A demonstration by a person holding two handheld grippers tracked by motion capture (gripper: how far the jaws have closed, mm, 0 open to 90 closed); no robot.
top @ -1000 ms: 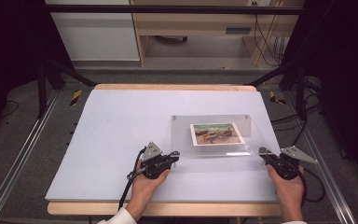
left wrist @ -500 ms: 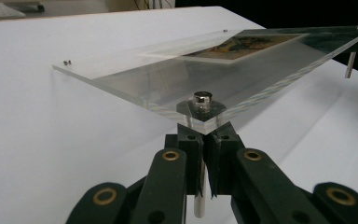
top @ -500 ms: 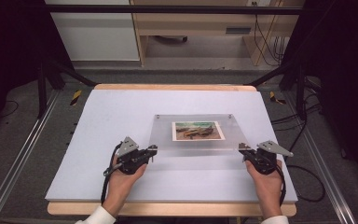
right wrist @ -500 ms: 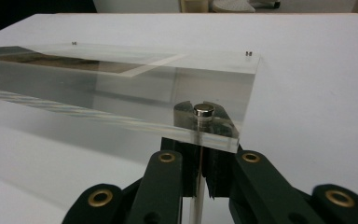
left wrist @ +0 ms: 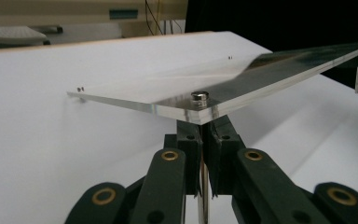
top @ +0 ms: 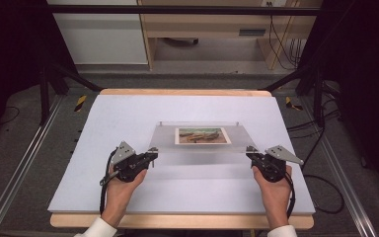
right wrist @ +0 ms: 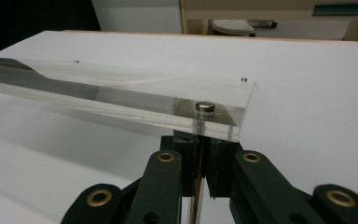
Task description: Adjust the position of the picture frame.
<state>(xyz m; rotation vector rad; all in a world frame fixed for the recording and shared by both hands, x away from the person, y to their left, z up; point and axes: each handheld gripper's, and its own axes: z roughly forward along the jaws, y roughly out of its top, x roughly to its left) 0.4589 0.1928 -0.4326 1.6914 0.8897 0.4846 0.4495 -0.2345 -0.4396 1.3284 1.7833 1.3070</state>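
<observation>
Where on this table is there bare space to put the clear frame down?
The white table top is bare left of the clear frame, from the left tool to the far edge. A bare strip runs across the near edge between the two hands. Right of the frame the margin is narrower. The middle is crowded, where the frame hangs between the left tool and the right tool.

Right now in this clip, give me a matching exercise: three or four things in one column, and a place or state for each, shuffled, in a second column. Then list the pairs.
Things:
1. left gripper
2. right gripper
3. clear acrylic frame
4. picture

Places or states:
A. sandwiched in the middle of the clear panel
B. shut on the near right corner post
C. held up off the white table
D. shut on the near left corner post

Pairs: 1-D, 2-B, 3-C, 4-A
</observation>
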